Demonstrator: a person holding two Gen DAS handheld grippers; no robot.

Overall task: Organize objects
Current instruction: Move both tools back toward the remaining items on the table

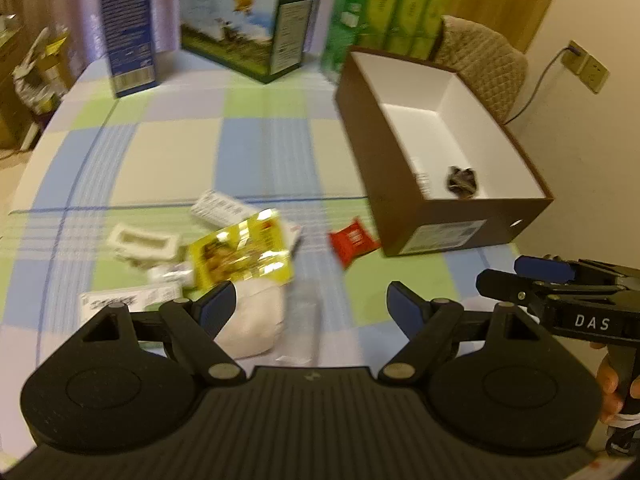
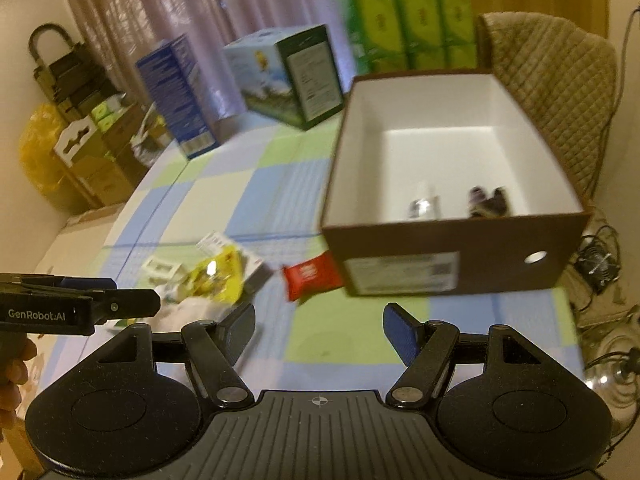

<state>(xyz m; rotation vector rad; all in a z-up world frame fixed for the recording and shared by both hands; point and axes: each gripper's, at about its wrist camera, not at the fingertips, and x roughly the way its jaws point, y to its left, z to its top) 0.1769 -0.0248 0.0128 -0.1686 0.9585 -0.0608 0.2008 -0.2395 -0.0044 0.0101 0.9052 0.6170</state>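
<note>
Nearest the cameras, the left tongs stand wide open above the table, gripping nothing; a white bundle lies just under and beyond the left finger. The right tongs are likewise spread wide and empty, over a green square of the checked cloth. Each tool appears side-on in the other's view, with part of a hand on its grip.

Just beyond the left tongs lies the loose clutter (edges blurred by motion): a printed white packet, a yellow foil bag overlapping its neighbours, a white plastic frame to its left, and a white pill strip behind it. A red sachet sits apart to the right, just beside the near corner of the brown box.

The box is open-topped with a white interior; at its near end rest a small dark crumpled item and a small shiny item, not touching.

At the far table edge stand a tall blue carton, a landscape-printed carton and a stack of green packs. A quilted chair back rises behind the box, with curtains beyond
</note>
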